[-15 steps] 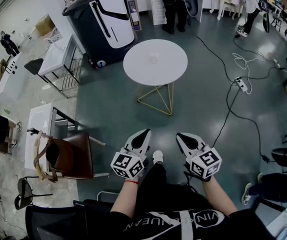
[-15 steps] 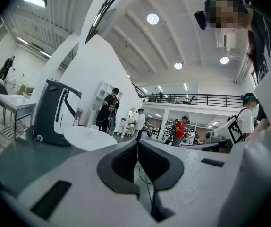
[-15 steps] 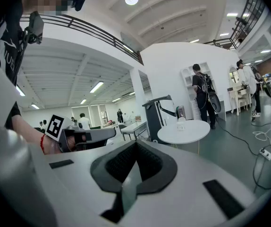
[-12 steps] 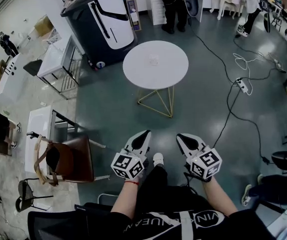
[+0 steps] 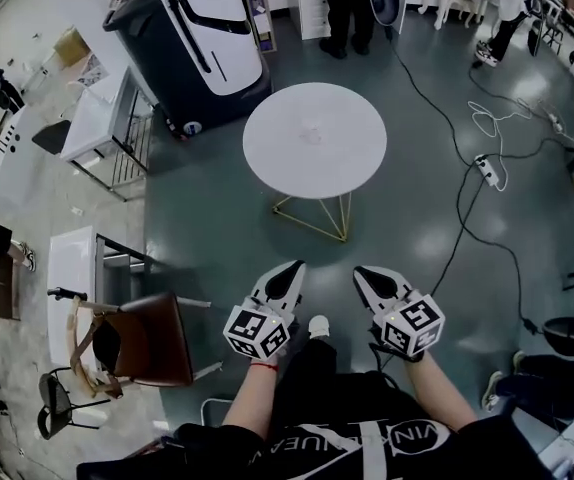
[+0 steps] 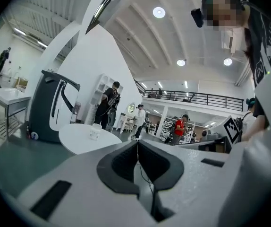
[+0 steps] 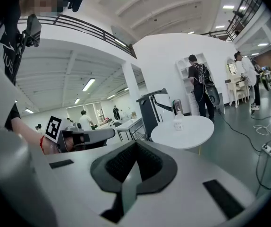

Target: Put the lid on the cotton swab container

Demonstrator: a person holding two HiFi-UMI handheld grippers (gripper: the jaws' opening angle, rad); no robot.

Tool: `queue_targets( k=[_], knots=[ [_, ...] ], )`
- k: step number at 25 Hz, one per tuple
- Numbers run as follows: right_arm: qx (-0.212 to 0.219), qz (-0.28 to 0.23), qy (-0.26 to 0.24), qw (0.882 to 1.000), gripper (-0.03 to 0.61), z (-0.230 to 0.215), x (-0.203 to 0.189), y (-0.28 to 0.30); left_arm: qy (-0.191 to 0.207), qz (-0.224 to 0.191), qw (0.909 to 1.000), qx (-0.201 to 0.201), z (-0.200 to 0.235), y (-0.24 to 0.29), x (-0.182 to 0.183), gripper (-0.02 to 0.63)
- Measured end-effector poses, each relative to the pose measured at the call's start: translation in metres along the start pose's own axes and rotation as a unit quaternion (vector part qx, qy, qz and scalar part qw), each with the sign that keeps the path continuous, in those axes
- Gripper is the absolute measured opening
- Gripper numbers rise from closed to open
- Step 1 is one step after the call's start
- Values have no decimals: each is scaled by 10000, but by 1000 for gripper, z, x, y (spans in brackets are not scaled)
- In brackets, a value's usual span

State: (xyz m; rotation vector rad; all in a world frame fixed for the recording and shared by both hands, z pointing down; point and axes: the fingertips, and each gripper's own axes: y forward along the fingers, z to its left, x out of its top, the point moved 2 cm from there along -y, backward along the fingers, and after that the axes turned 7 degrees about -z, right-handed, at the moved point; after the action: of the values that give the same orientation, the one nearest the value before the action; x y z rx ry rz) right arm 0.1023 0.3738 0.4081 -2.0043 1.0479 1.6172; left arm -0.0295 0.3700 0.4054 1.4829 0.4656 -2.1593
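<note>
Well, from the head view, the person stands on the grey floor and holds the left gripper [image 5: 289,270] and the right gripper [image 5: 368,274] side by side at the waist. Both point forward toward the round white table [image 5: 352,163]. Near the table's middle there is a small clear thing, which I take for the cotton swab container [image 5: 311,135]. It is well apart from both grippers and almost straight ahead between them, perhaps a little to the left gripper's side. No lid can be made out here.

Next, in the left gripper view, the left gripper [image 6: 137,144] has its dark pads pressed together with nothing between them. The container [image 6: 95,132] stands upright on the table [image 6: 76,141], far ahead and to the left of the jaw line.

Finally, in the right gripper view, the right gripper [image 7: 135,146] is also closed and empty. The container [image 7: 177,122] stands near the middle of the table [image 7: 194,132], to the right of the jaw line.

I judge that the task has not begun: the person must first come to the table, and neither hand is clearly nearer.
</note>
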Motion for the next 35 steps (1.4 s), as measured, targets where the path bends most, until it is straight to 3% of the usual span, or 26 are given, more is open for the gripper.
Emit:
queue_targets(
  k=[14, 26, 35],
  knots=[
    [-110, -64, 272, 9996, 3, -43, 18, 89, -174, 68, 9998, -42, 81, 48, 14, 11],
    [-103, -32, 368, 9993, 3, -79, 29, 126, -303, 129, 9994, -81, 102, 87, 12, 11],
    [118, 44, 334, 9994, 3, -121, 45, 185, -284, 164, 9994, -78, 146, 147, 21, 11]
  ],
)
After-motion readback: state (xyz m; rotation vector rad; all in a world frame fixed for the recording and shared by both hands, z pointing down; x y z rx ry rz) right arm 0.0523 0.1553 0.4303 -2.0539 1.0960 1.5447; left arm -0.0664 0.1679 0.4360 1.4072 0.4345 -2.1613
